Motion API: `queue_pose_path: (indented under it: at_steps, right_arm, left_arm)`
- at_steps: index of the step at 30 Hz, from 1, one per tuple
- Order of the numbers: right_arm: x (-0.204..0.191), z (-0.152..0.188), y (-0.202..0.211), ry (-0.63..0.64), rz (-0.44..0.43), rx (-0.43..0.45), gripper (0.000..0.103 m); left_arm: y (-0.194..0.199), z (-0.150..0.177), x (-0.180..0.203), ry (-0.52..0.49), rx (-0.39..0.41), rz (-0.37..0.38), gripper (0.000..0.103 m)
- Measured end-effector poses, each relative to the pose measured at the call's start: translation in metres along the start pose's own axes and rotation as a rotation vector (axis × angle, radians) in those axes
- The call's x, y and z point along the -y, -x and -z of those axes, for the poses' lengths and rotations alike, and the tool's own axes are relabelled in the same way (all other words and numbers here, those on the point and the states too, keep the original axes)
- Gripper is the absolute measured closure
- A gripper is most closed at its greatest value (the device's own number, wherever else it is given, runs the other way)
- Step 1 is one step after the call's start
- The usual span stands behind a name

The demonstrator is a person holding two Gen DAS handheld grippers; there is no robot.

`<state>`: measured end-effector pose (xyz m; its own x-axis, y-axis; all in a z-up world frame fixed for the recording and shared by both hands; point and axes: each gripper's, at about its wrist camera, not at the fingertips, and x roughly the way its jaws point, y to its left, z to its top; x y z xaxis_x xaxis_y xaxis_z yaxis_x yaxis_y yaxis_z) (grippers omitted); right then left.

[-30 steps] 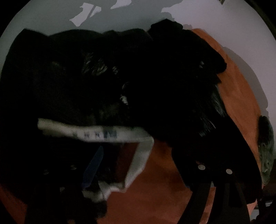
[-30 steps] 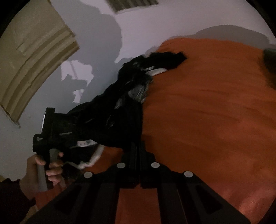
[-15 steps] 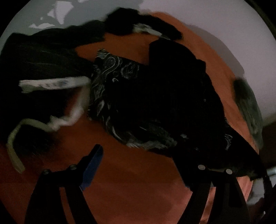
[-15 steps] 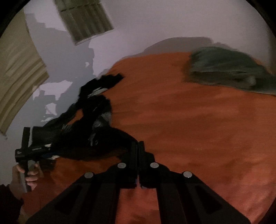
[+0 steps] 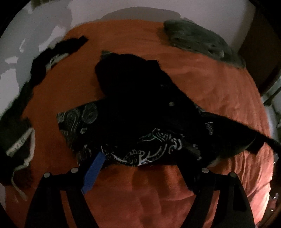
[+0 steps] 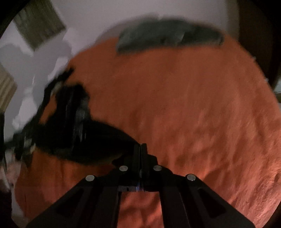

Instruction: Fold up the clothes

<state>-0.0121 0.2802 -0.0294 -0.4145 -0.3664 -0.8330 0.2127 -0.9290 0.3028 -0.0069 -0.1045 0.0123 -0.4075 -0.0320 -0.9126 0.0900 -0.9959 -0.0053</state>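
On my right-hand camera, nearest me, the right gripper [image 6: 141,154] has its fingers pressed together on a corner of the black patterned garment [image 6: 79,133], which trails away to the left over the orange bed cover [image 6: 184,114]; that view is smeared, so the cloth's detail is lost there. On the left-hand camera the left gripper [image 5: 145,168] has its fingers well apart, one with a blue pad [image 5: 94,173] and the other black, and both tips reach the garment's near edge; I cannot tell whether they touch the cloth. The garment [image 5: 140,108] itself lies spread on the bed cover [image 5: 140,193] just beyond those fingers, a white paisley print showing along its near hem and left flap, the middle a plain black mass, and one corner stretched out to the right. Left of the garment, at the edge of the bed cover, sits a second dark piece of clothing with a pale waistband and drawstring [image 5: 22,145]. Beyond the garment, at the far right corner of the bed, lies a grey-green folded cloth [image 5: 198,38], well apart from it, with a pale wall [image 5: 140,8] behind.
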Motion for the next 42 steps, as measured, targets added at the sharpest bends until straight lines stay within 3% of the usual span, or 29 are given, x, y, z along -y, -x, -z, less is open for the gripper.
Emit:
queue_pose_path:
  at_steps: [3,5,6,7,13,15,18,23,28,31,32,33,34,36,42]
  right_arm:
    - [-0.004,0.007,0.003,0.068,0.009,-0.022,0.092]
    - [-0.005,0.007,0.015,0.094,0.022,0.020,0.068]
    - [-0.004,0.006,0.020,0.093,0.018,0.041,0.043]
    - [-0.003,0.005,0.023,0.091,0.009,0.058,0.034]
    - [-0.024,-0.003,0.016,0.106,-0.100,0.087,0.034]
    - [-0.044,-0.001,-0.003,0.097,-0.164,0.058,0.034]
    - [-0.075,0.006,-0.034,0.108,-0.237,-0.019,0.034]
    - [-0.131,0.020,-0.069,0.145,-0.347,-0.089,0.034]
    - [-0.177,0.013,-0.077,0.256,-0.368,-0.046,0.034]
    - [-0.193,0.010,-0.088,0.284,-0.405,-0.072,0.036]
    - [-0.195,0.010,-0.092,0.288,-0.419,-0.086,0.039]
    - [-0.197,0.010,-0.097,0.298,-0.423,-0.102,0.061]
    - [-0.199,0.012,-0.103,0.312,-0.414,-0.123,0.091]
    - [-0.199,0.017,-0.112,0.312,-0.406,-0.161,0.094]
    - [-0.213,0.052,-0.097,0.325,-0.570,-0.225,0.095]
  left_arm:
    - [0.005,-0.002,0.013,0.026,-0.025,-0.007,0.020]
    - [0.008,0.007,0.015,0.074,-0.037,-0.039,0.020]
    - [0.013,0.011,0.012,0.107,-0.034,-0.054,0.020]
    - [0.017,0.014,0.009,0.132,-0.027,-0.069,0.020]
    - [0.016,0.029,-0.010,0.215,-0.029,-0.096,0.020]
    - [0.010,0.035,-0.012,0.214,-0.045,-0.087,0.020]
    - [-0.013,0.051,-0.008,0.171,-0.076,-0.131,0.020]
    - [-0.040,0.083,-0.009,0.190,-0.176,-0.048,0.020]
    - [-0.036,0.093,-0.015,0.195,-0.174,-0.031,0.020]
    - [-0.030,0.092,-0.021,0.195,-0.158,-0.026,0.020]
    - [-0.028,0.092,-0.023,0.198,-0.152,-0.025,0.020]
    - [-0.026,0.092,-0.025,0.202,-0.149,-0.022,0.020]
    - [-0.025,0.093,-0.026,0.207,-0.149,-0.018,0.020]
    - [-0.023,0.095,-0.028,0.212,-0.151,-0.009,0.020]
    - [-0.023,0.108,-0.044,0.219,-0.173,0.018,0.020]
